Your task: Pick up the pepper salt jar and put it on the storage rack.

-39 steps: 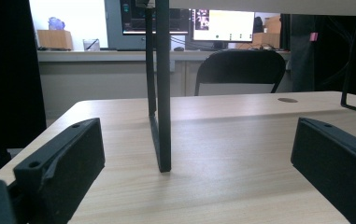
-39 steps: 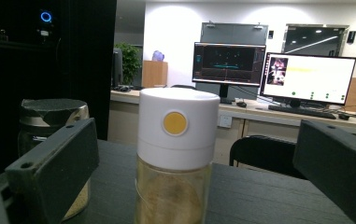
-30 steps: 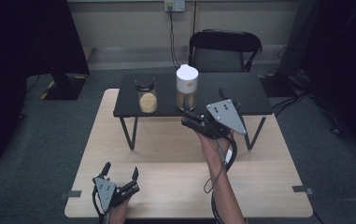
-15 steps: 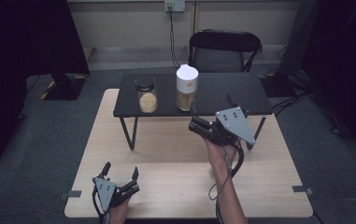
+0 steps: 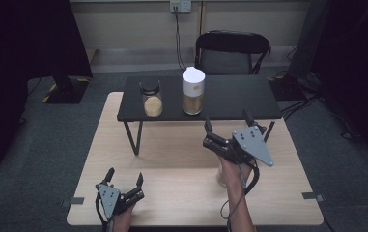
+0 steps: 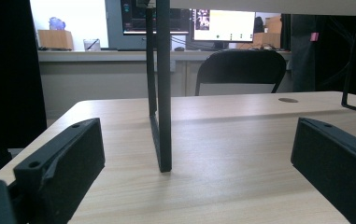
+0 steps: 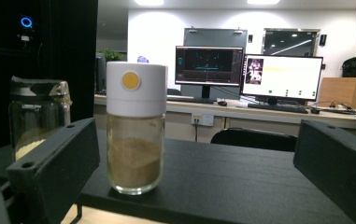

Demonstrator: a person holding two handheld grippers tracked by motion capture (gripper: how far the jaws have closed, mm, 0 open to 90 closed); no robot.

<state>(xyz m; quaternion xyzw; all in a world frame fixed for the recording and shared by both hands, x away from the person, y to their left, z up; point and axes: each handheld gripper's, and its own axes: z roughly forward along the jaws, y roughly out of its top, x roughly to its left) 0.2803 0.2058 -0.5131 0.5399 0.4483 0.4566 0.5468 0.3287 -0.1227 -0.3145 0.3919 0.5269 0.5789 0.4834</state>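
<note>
Two jars stand on the black shelf (image 5: 230,96) that sits on the wooden bench (image 5: 172,159): the white-capped jar (image 5: 193,92) of brownish powder near the shelf's front edge, the dark-lidded jar (image 5: 152,99) just left of it. Held in front of the shelf, the right tool (image 5: 226,129) faces the white-capped jar with jaws spread wide and nothing between them. Well short of the shelf, the left tool (image 5: 123,180) rests low at the bench's near edge, likewise spread and empty.

Overhead view; two low table-level views
</note>
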